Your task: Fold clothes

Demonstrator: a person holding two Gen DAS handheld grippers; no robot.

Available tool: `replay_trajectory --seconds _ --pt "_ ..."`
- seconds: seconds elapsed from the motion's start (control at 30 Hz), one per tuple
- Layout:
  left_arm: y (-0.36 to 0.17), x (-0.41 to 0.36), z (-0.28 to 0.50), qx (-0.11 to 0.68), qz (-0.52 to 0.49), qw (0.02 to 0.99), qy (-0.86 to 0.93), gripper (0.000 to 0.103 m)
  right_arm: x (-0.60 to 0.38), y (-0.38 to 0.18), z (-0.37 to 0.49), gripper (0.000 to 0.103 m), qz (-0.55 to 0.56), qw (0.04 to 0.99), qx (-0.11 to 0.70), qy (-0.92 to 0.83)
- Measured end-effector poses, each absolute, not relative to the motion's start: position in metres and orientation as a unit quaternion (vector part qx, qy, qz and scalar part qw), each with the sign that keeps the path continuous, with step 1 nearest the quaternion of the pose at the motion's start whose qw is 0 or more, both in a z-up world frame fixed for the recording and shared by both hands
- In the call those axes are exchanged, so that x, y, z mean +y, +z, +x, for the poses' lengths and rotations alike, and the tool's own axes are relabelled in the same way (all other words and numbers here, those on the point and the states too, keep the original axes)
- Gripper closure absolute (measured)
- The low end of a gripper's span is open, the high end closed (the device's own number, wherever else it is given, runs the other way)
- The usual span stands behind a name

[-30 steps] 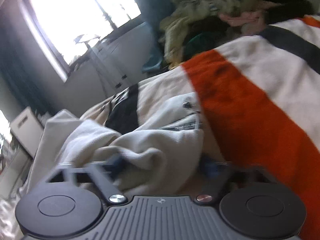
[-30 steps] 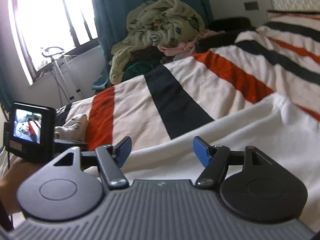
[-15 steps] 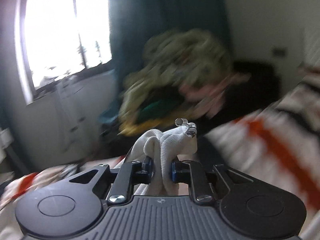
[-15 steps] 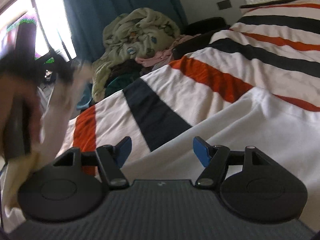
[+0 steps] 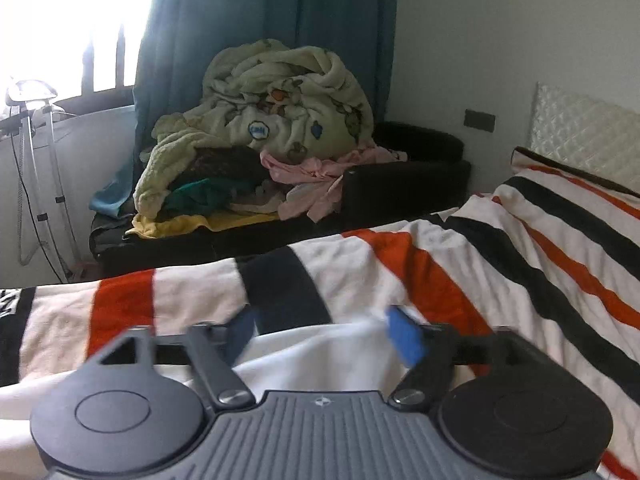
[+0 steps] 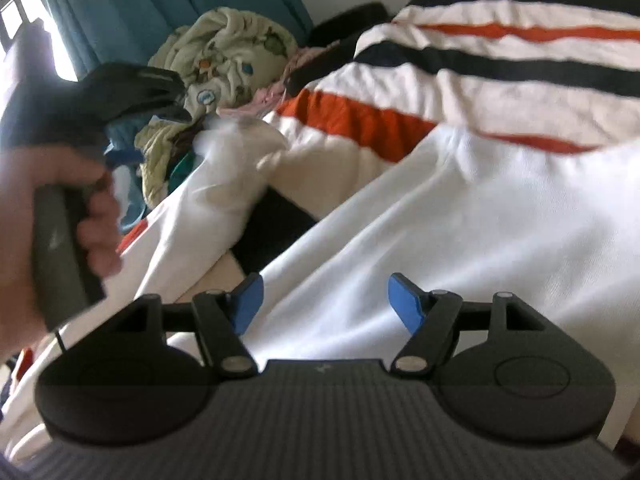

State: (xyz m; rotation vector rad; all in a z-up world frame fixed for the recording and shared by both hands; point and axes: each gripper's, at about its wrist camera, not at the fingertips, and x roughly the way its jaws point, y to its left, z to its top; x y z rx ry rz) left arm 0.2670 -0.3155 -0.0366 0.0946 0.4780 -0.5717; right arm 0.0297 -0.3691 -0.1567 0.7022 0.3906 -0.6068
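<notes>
White garment [image 6: 460, 216] is spread on the striped bedspread [image 6: 500, 80] of the bed, one bunched sleeve end [image 6: 236, 152] raised at the left. Right tongs [image 6: 325, 304] are spread wide just over the cloth, nothing gripped. Left tongs [image 5: 324, 338] are also wide, blue pads blurred, white fabric [image 5: 316, 356] seen between them but not pinched. In the right view a hand [image 6: 52, 208] is wrapped around the left tool's handle, beside the sleeve end. A clothes pile [image 5: 272, 128] is heaped on a dark sofa [image 5: 404, 184] beyond the bed, teal curtain [image 5: 272, 12] behind.
</notes>
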Motion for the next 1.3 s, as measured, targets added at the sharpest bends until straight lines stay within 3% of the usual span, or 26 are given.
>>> replay_trajectory --seconds 0.23,0.4,0.47,0.67,1.1,1.3 --pt "-0.012 -0.209 0.245 0.226 0.008 0.948 -0.223 0.021 -0.353 -0.172 0.056 0.031 0.257 0.917 0.162 -0.258" --pt "0.006 -0.133 0.229 0.22 -0.019 0.958 -0.182 0.018 -0.353 -0.163 0.077 0.032 0.232 0.929 0.17 -0.234" --pt "0.013 -0.103 0.222 0.218 -0.03 0.961 -0.166 0.012 -0.346 -0.157 0.073 0.032 0.218 0.933 0.162 -0.238" --pt "0.002 -0.033 0.177 0.252 -0.086 0.954 -0.137 0.011 -0.328 -0.147 0.062 0.033 0.206 0.933 0.209 -0.209" --pt "-0.036 0.07 0.09 0.287 -0.084 0.949 -0.1 0.011 -0.289 -0.106 0.028 0.031 0.324 0.874 0.333 -0.142" --pt "-0.038 0.102 0.066 0.273 -0.091 0.954 -0.081 0.011 -0.291 -0.086 0.064 0.032 0.353 0.871 0.306 -0.153"
